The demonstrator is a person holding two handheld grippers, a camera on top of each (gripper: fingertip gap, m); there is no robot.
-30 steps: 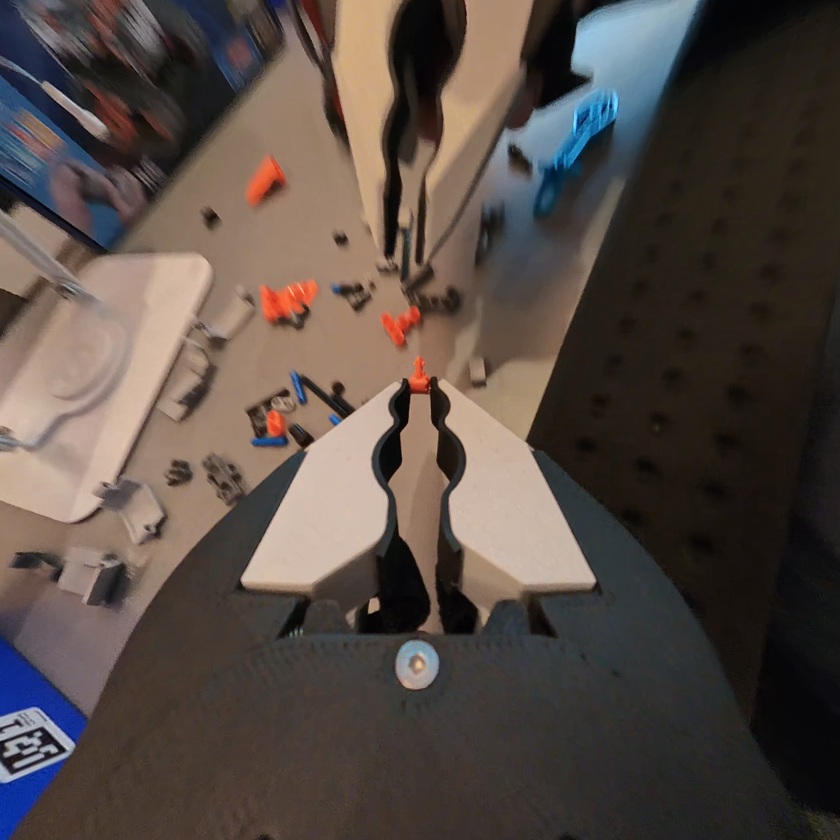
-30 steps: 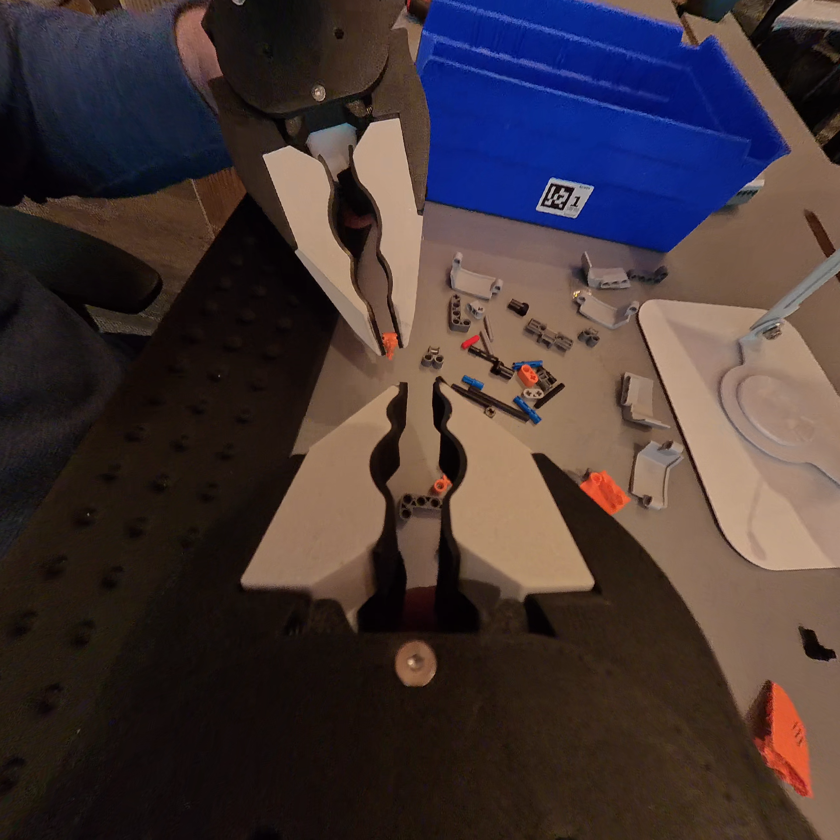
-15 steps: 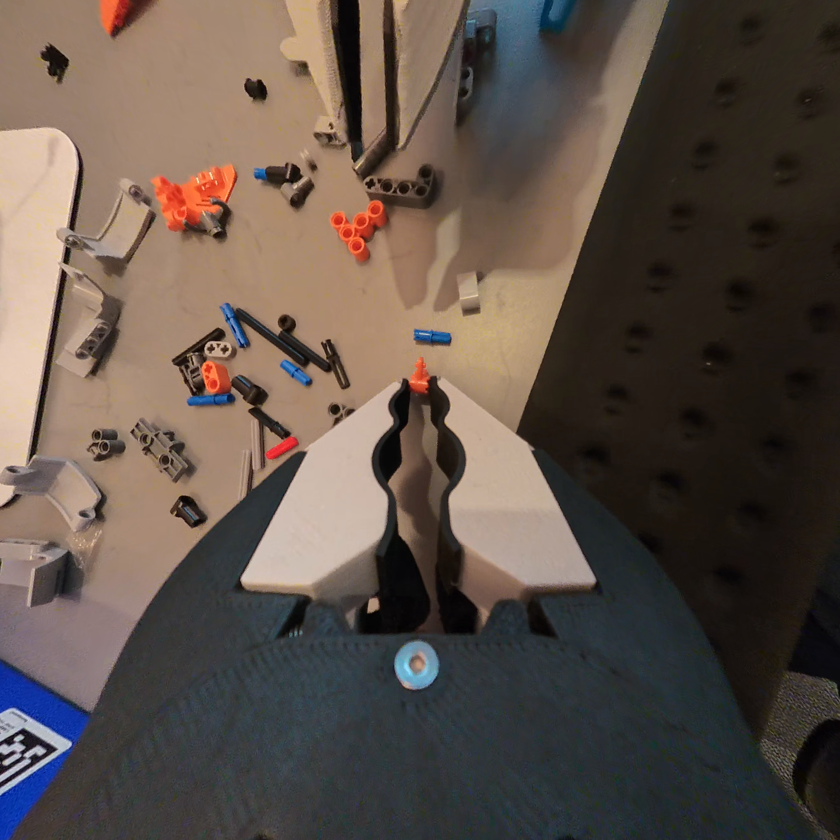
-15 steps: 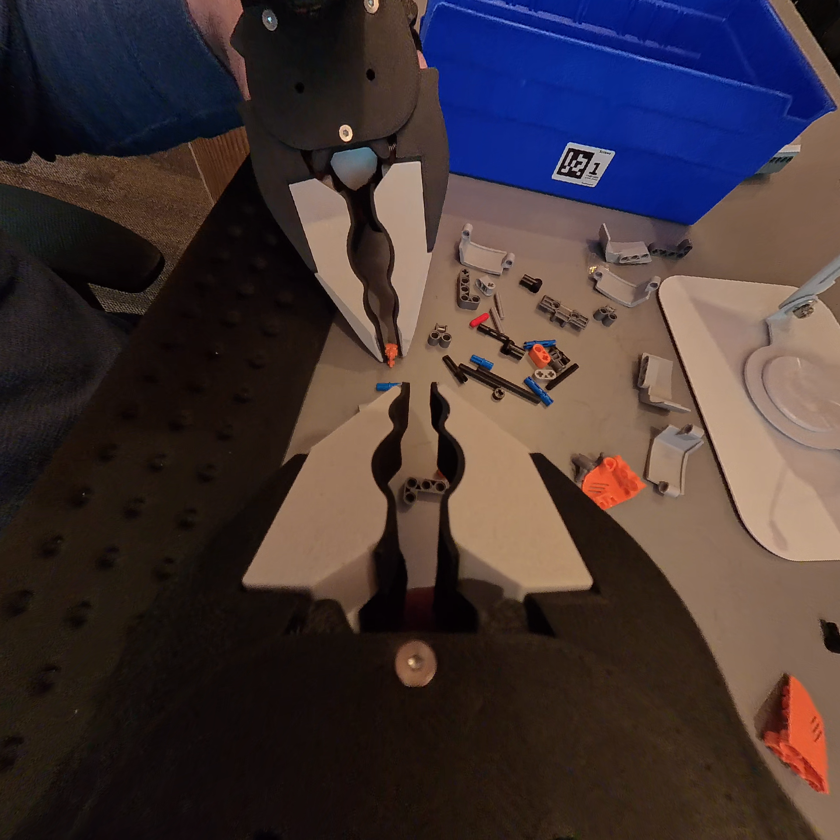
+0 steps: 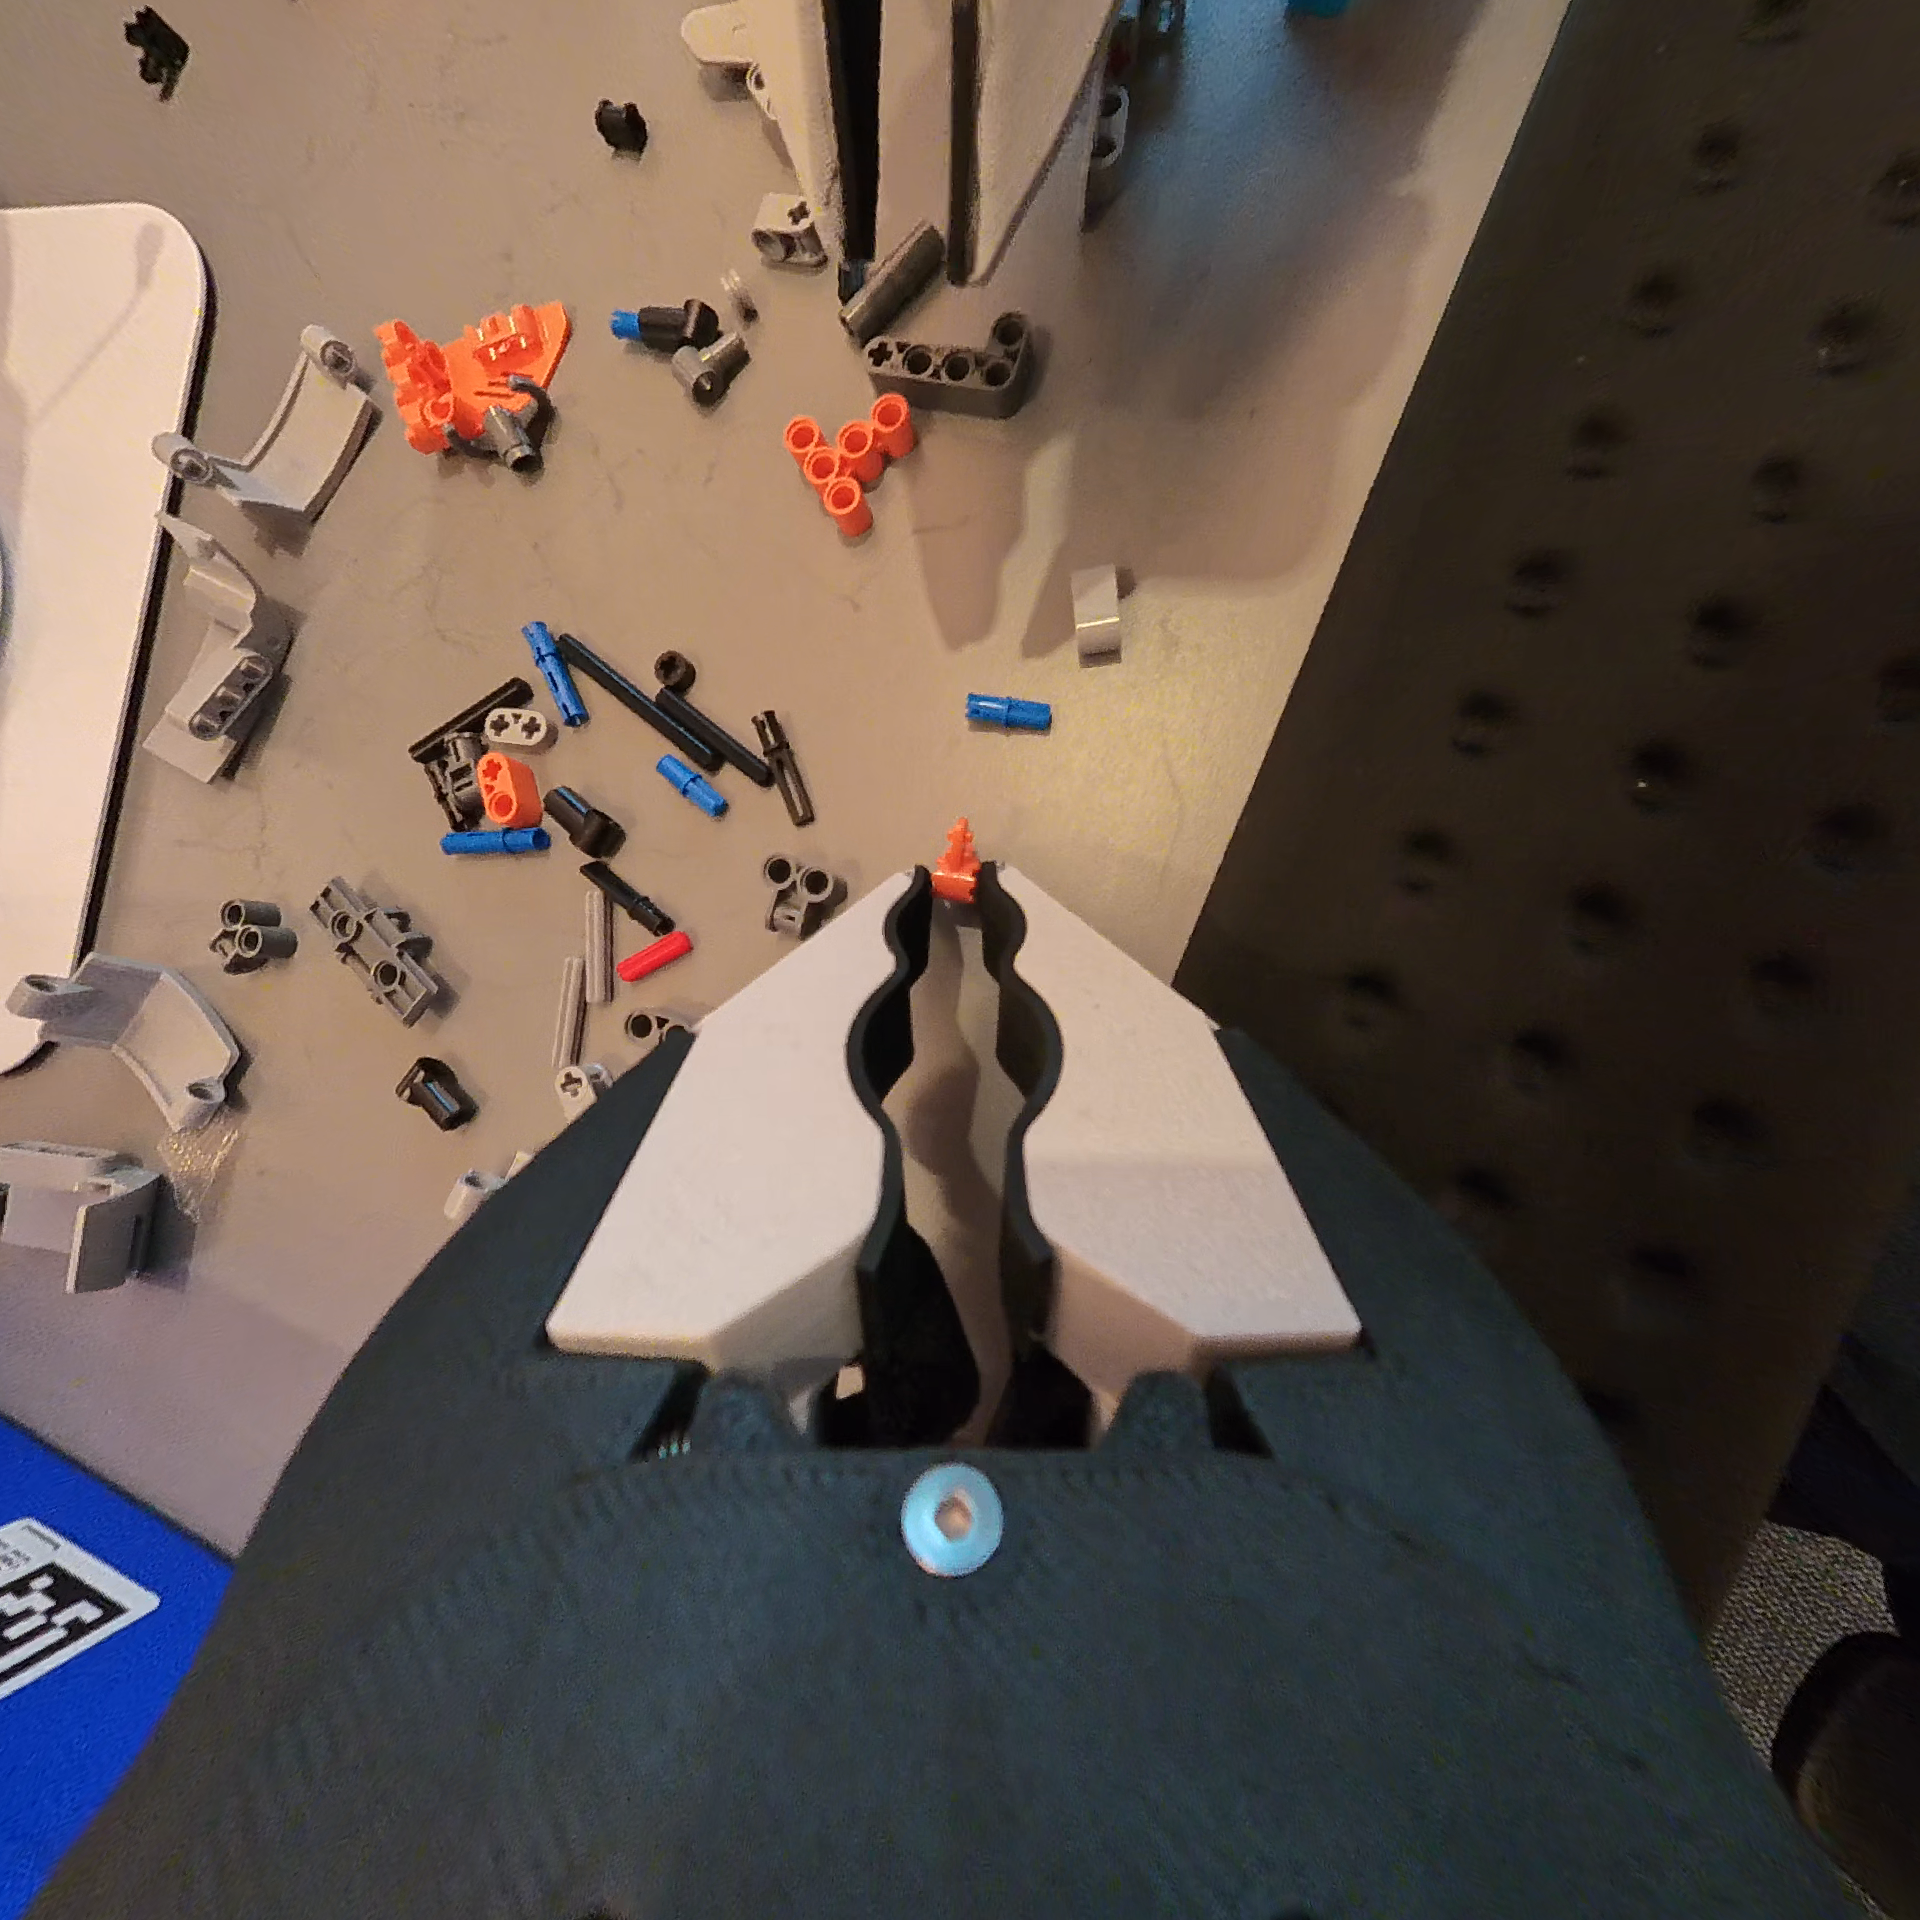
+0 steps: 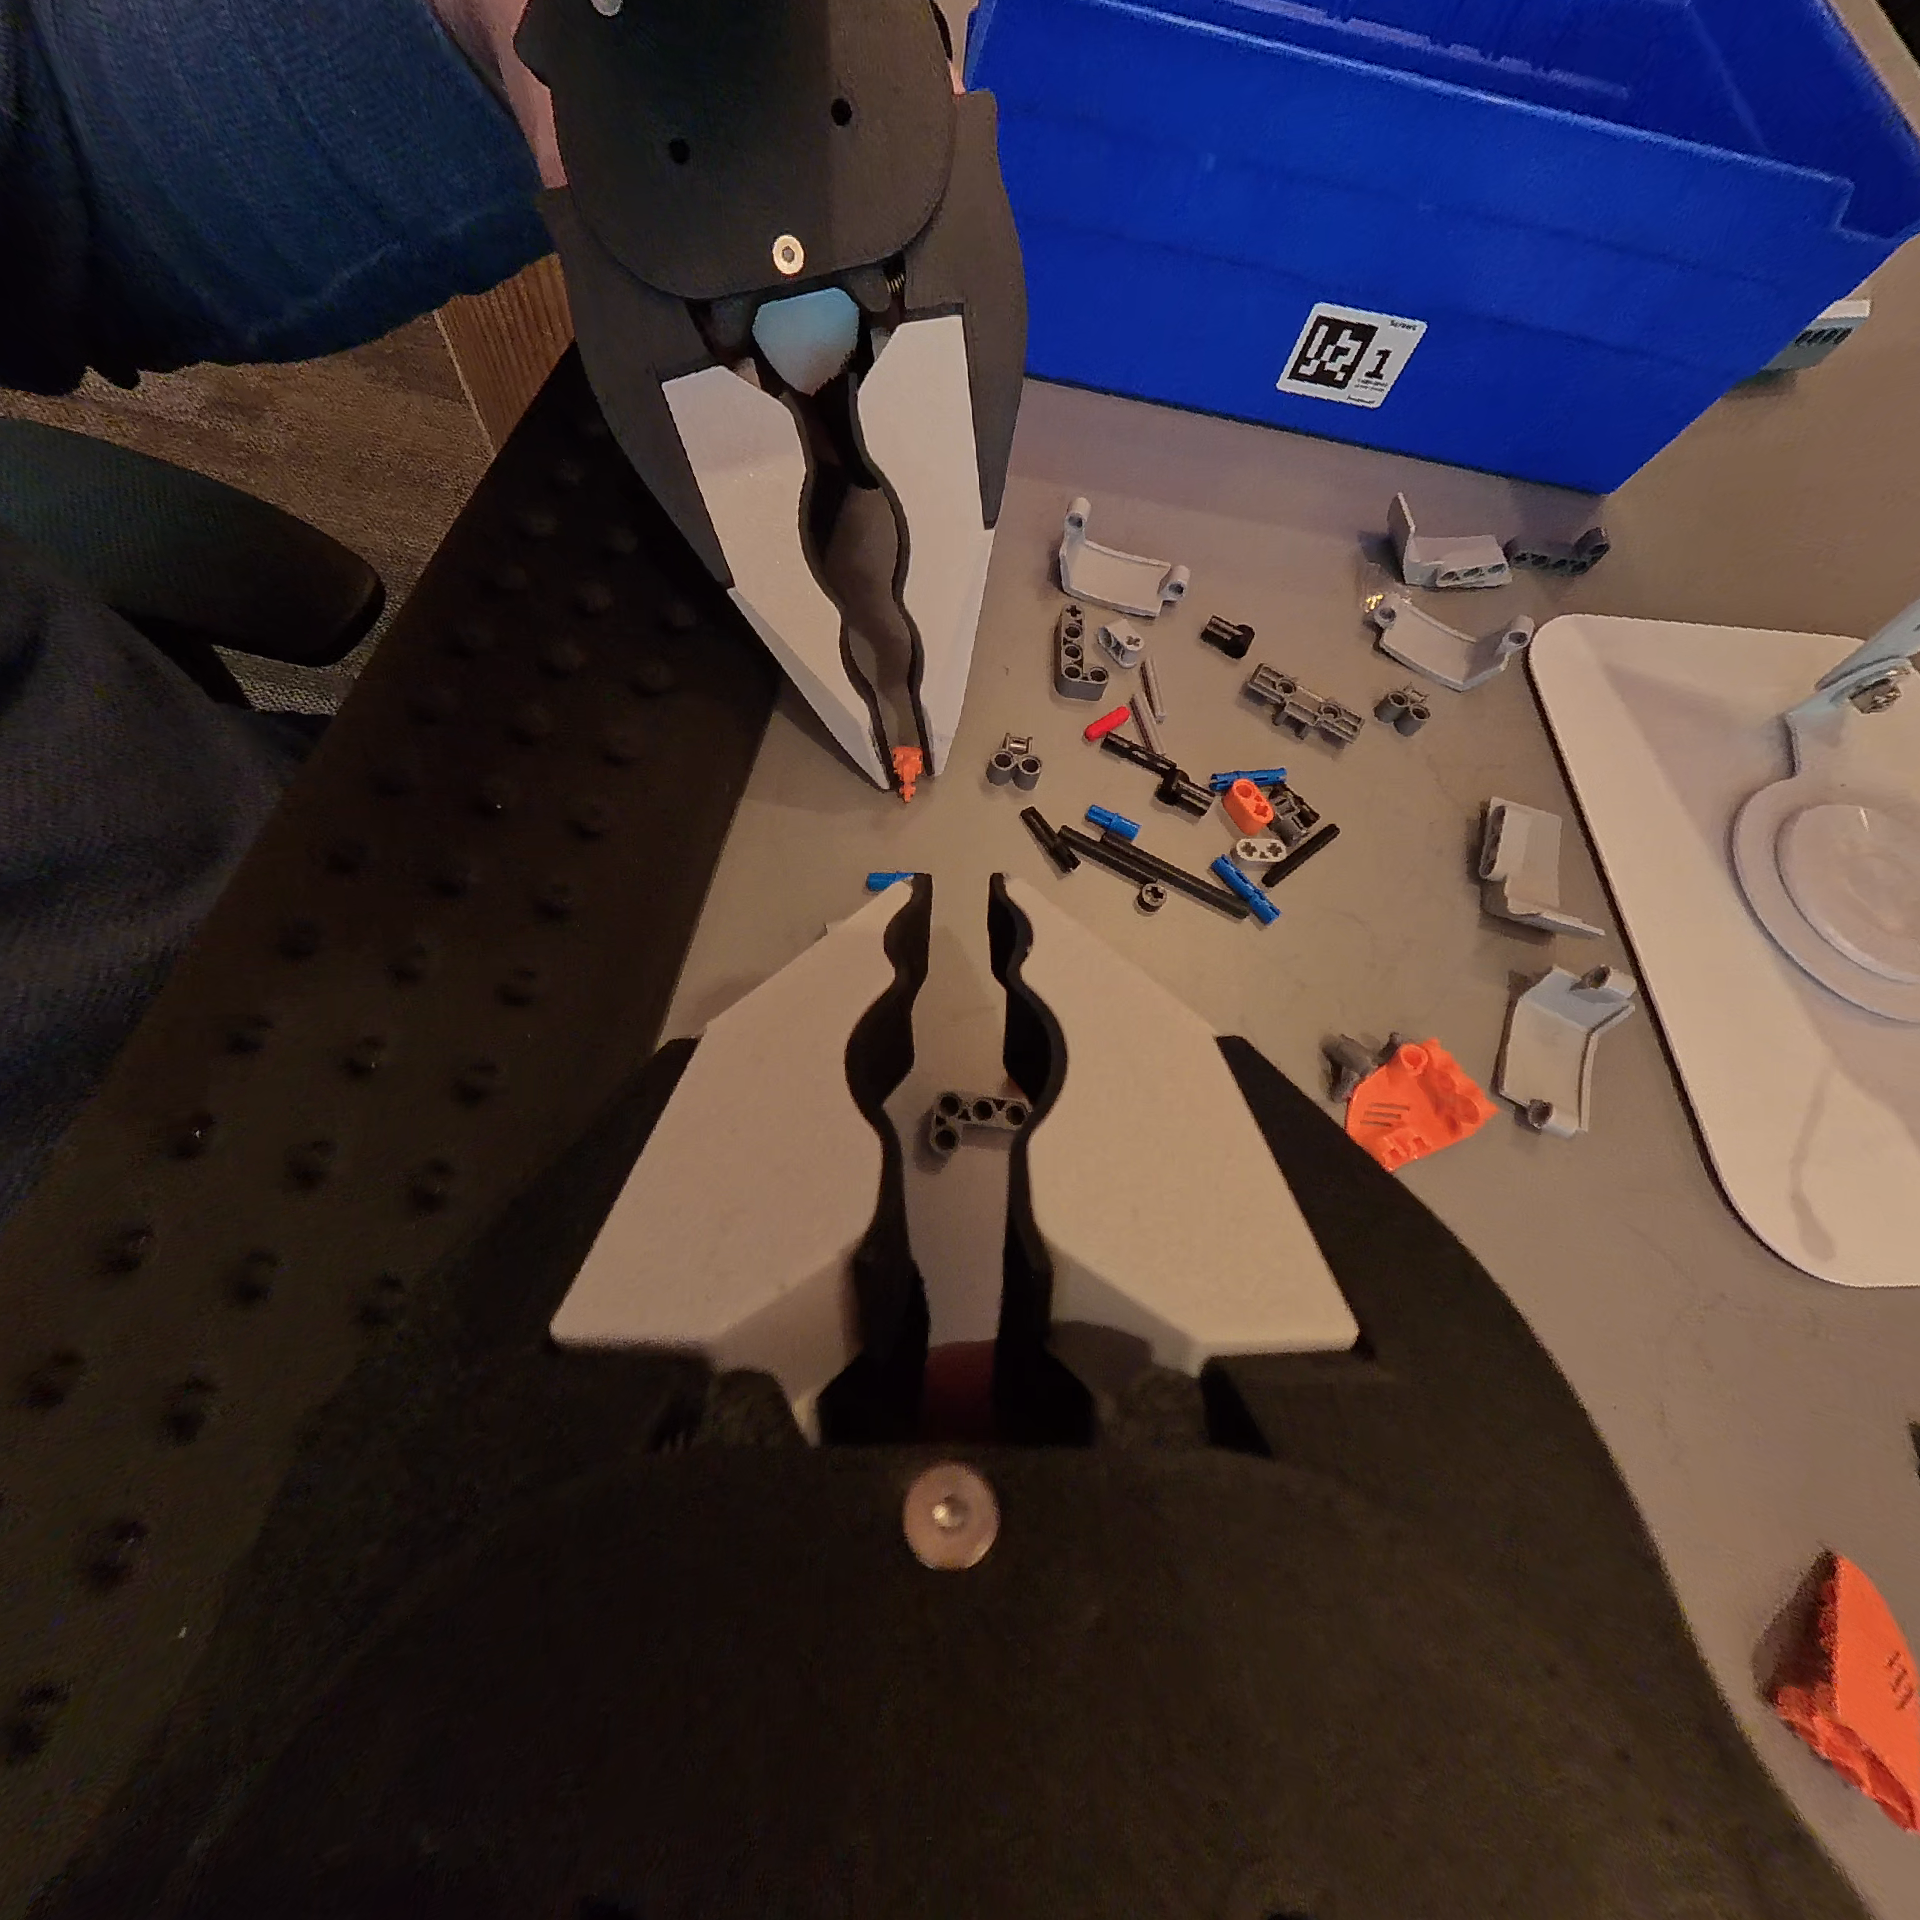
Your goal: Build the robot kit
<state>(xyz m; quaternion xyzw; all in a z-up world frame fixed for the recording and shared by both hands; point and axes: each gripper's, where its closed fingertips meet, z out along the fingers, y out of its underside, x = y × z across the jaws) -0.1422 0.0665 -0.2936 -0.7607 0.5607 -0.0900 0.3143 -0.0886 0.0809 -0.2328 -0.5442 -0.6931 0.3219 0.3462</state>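
My left gripper (image 5: 958, 885) is shut on a small orange pin (image 5: 958, 864) that sticks out past its tips, just above the grey table. It also shows in the right wrist view (image 6: 907, 769), pointing down with the pin (image 6: 907, 774) at its tips. My right gripper (image 6: 960, 885) faces it across a short gap, jaws a little apart and empty. A grey L-shaped beam (image 6: 977, 1117) lies on the table under the right gripper's fingers and shows in the left wrist view (image 5: 956, 364). A blue pin (image 5: 1008, 712) lies between the two grippers.
Loose parts lie scattered: orange connectors (image 5: 850, 457), an orange panel (image 6: 1413, 1117), black axles (image 6: 1143, 868), grey curved panels (image 6: 1117, 571). A blue bin (image 6: 1455, 208) stands at the back, a white tray (image 6: 1714, 935) to the right, a black perforated board (image 6: 416, 935) to the left. Across from one pair of fingers to the other is roughly 9 cm.
The left gripper has swung down and in toward the table with the orange pin still in it, then nearly steadied. The right gripper has drawn back slightly.
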